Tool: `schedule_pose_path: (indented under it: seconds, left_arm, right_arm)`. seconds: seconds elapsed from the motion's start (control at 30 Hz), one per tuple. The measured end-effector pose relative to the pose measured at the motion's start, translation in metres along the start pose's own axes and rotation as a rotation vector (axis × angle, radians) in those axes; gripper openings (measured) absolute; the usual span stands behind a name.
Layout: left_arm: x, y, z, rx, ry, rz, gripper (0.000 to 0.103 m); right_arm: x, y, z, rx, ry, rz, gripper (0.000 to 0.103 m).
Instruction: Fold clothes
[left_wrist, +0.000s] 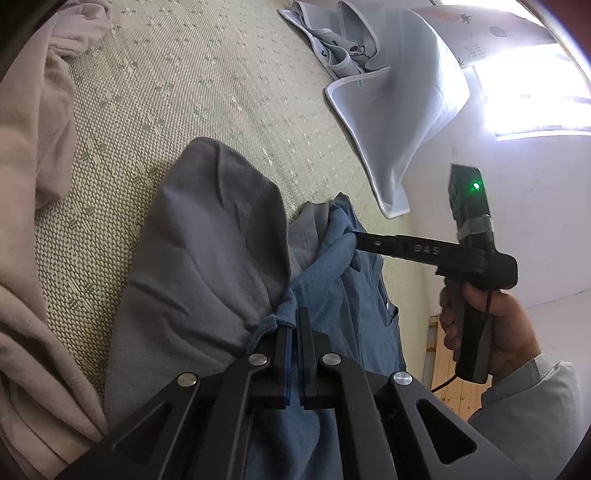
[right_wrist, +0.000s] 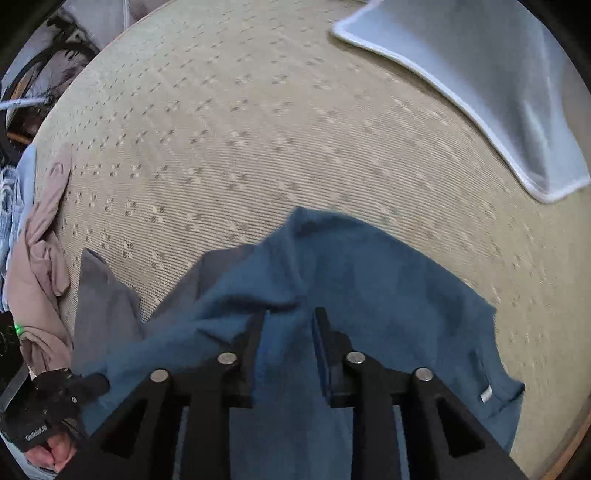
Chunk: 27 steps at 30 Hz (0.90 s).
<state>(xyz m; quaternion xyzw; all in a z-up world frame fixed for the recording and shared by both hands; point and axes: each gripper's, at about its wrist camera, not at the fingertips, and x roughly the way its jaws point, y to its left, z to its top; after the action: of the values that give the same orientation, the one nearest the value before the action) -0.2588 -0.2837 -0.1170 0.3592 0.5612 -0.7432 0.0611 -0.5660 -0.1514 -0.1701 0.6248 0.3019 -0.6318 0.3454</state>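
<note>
A blue shirt (left_wrist: 332, 266) lies crumpled on the woven mat (left_wrist: 184, 92), partly over a grey garment (left_wrist: 207, 240). My left gripper (left_wrist: 294, 321) is shut on a bunched edge of the blue shirt near its tips. In the left wrist view my right gripper (left_wrist: 354, 234) comes in from the right, a hand holding it, with its tip against a fold of the blue shirt. In the right wrist view the right gripper (right_wrist: 291, 314) points down over the blue shirt (right_wrist: 369, 295); its jaws stand apart and the cloth lies under the gap, not pinched. The left gripper (right_wrist: 99, 382) shows at lower left.
A beige garment (left_wrist: 33, 147) is heaped along the left side of the mat, also seen as the beige garment (right_wrist: 37, 266). A light-blue blanket (left_wrist: 399, 103) with a white border lies at the far right, its corner (right_wrist: 498, 74) draped over the mat's edge. Bare mat (right_wrist: 240, 129) stretches beyond the shirt.
</note>
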Motion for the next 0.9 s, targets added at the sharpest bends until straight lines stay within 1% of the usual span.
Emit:
schedule_pose_path:
  seconds: [0.1, 0.2, 0.3, 0.37, 0.4, 0.5, 0.57, 0.6, 0.63, 0.67, 0.73, 0.77, 0.83, 0.87, 0.9]
  left_arm:
    - [0.011, 0.0, 0.001, -0.004, 0.004, -0.001, 0.001]
    - [0.015, -0.001, 0.0, -0.005, 0.006, -0.001, 0.001]
    - [0.023, -0.003, -0.001, -0.004, 0.005, -0.001, 0.001]
    - [0.024, -0.005, 0.0, -0.004, 0.004, -0.004, 0.001]
    - [0.026, -0.008, -0.001, -0.005, 0.001, -0.006, 0.001]
    - [0.021, -0.01, -0.003, 0.002, -0.022, -0.011, 0.001]
    - [0.013, -0.013, -0.006, 0.022, -0.063, -0.009, 0.001]
    - [0.01, -0.019, -0.008, 0.047, -0.081, 0.004, 0.001]
    - [0.008, -0.024, -0.01, 0.073, -0.097, 0.016, 0.001]
    - [0.007, -0.029, -0.013, 0.104, -0.109, 0.029, 0.001]
    - [0.007, -0.033, -0.017, 0.14, -0.113, 0.06, 0.001]
    - [0.006, -0.03, -0.018, 0.136, -0.105, 0.064, 0.001]
    - [0.006, -0.024, -0.018, 0.115, -0.095, 0.051, 0.001]
    - [0.005, -0.023, -0.018, 0.112, -0.091, 0.036, 0.001]
    - [0.004, -0.024, -0.018, 0.115, -0.089, 0.021, 0.001]
  right_arm:
    - [0.01, 0.018, 0.006, -0.038, 0.015, -0.019, 0.028]
    - [0.009, 0.031, 0.011, -0.056, -0.014, -0.011, 0.029]
    - [0.018, 0.041, 0.017, -0.049, -0.033, -0.021, 0.029]
    - [0.018, 0.052, 0.02, -0.056, -0.073, -0.05, 0.022]
    - [0.018, 0.058, 0.022, -0.06, -0.093, -0.064, 0.0]
    - [0.004, 0.082, 0.029, -0.093, -0.16, -0.082, 0.0]
    - [-0.018, 0.092, 0.035, -0.085, -0.248, -0.098, 0.0]
    - [-0.029, 0.097, 0.037, -0.08, -0.293, -0.108, 0.0]
    - [-0.044, 0.1, 0.039, -0.058, -0.371, -0.151, 0.0]
    - [-0.06, 0.099, 0.041, -0.008, -0.461, -0.204, 0.0]
    - [-0.071, 0.098, 0.046, 0.057, -0.486, -0.176, 0.0]
    - [-0.067, 0.102, 0.05, 0.033, -0.443, -0.175, 0.0]
    - [-0.061, 0.044, 0.043, -0.025, -0.354, -0.185, 0.004]
    - [-0.058, 0.043, 0.043, -0.039, -0.314, -0.168, 0.005]
    - [-0.055, 0.041, 0.043, -0.051, -0.275, -0.151, 0.012]
